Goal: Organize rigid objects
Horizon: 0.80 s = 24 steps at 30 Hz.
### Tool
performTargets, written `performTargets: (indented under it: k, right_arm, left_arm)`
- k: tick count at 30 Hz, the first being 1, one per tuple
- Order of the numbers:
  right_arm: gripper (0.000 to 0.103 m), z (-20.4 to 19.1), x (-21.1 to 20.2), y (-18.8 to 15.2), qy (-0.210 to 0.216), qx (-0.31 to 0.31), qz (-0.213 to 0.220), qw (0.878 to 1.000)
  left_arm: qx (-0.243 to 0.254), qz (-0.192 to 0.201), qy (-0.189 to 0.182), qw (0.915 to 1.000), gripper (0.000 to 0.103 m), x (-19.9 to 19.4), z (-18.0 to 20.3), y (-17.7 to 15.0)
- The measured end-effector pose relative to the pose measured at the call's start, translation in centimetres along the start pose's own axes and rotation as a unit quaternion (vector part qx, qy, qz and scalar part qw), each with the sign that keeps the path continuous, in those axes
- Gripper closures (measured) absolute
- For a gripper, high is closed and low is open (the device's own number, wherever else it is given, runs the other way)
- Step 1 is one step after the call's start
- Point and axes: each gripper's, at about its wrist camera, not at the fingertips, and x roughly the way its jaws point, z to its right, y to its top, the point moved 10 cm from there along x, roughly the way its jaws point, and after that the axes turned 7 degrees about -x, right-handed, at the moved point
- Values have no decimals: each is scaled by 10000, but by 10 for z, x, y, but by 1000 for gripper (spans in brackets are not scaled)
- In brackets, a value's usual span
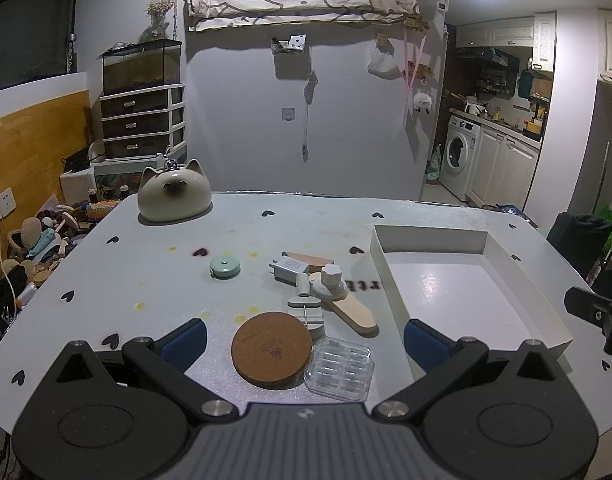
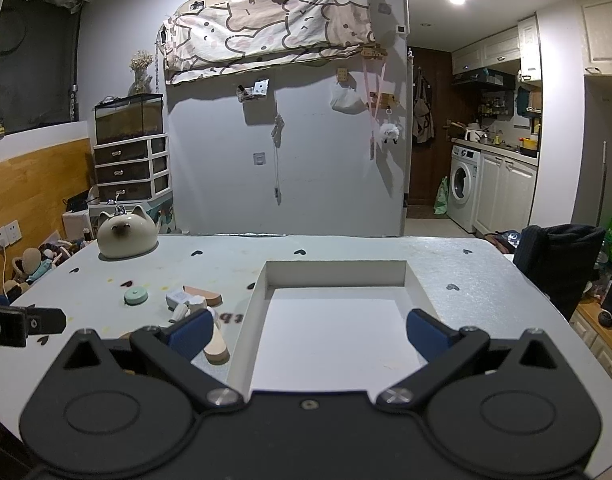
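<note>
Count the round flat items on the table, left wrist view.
2: the cork coaster near the camera between the open left claw fingers, and the green tape measure farther back left. Others may hide in the clutter.

My right gripper's finger (image 2: 191,334) hides most of the wooden piece (image 2: 217,346); my cork coaster (image 1: 271,350) overlaps the clear case (image 1: 340,368); black lettering (image 1: 364,286) beside the white tray (image 1: 390,276) stays partly covered, unreadable
</note>
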Motion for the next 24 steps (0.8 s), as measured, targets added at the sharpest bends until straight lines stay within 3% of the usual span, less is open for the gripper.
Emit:
performTargets:
  k: [24]
  right_arm:
    - [0, 0, -1, 1, -2, 8, 6, 10000]
  left_arm:
    - [-7, 1, 1, 10000, 0, -2, -2, 0]
